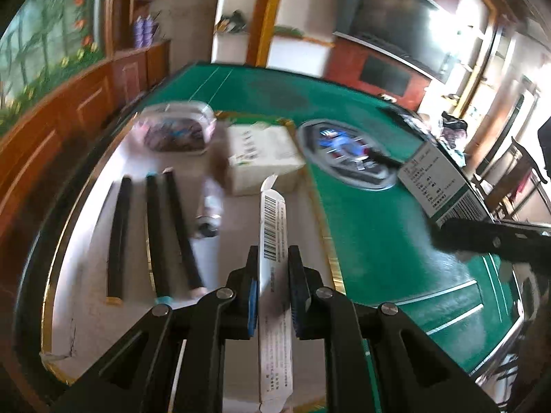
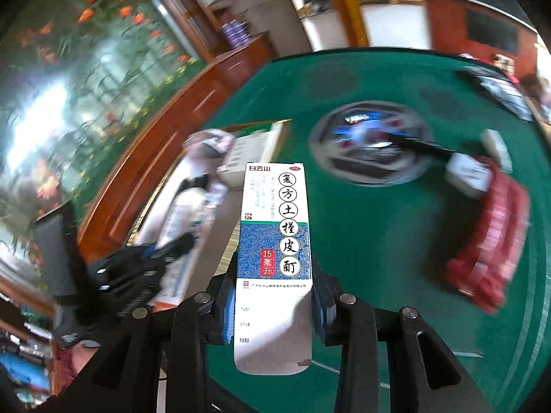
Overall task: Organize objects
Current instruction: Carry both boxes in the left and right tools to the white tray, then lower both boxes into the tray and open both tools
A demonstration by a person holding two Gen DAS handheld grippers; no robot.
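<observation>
- Left wrist view: left gripper [image 1: 272, 258] pinches a flat white tube [image 1: 273, 241], barcode side up; tube runs straight out between the blue pads, jaws pressed on it.
- Tube hangs over a white tray [image 1: 96, 213] w/ gold rim, which lies on the left part of a green table [image 1: 372, 241].
- In tray, left: three black sticks [image 1: 151, 234] side by side, near-to-far; one has a teal end cap.
- Right of the sticks: small bottle [image 1: 210, 206], blurred, lying down.
- Far end of tray: clear tub [image 1: 177, 129] w/ dark contents; just right of it a white box [image 1: 265, 158].
- Table centre: round silver dial [image 1: 347, 155] set in the felt.
- Right edge: right gripper [image 1: 496, 241] comes in from the right, holding a med box [image 1: 444, 186] above the felt.
- Right wrist view: right gripper [image 2: 273, 296] clamps the med box [image 2: 273, 241] by its sides, jaws part-spread to box width; blue-and-white face w/ Chinese print up, box points far.
- Med box is over the seam between tray [image 2: 220, 227] and table [image 2: 378, 258].
- Left: left gripper [image 2: 162, 251], blurred, w/ white tube [image 2: 179, 227] over the tray.
- Far-left: white box [image 2: 251, 155] and clear tub [image 2: 210, 141], blurred.
- Centre far: dial [image 2: 372, 144].
- Right: red pack [image 2: 489, 241] on the felt, small white block [image 2: 468, 172] touching its far end, another white block [image 2: 496, 149] just beyond; can't tell what they are.
</observation>
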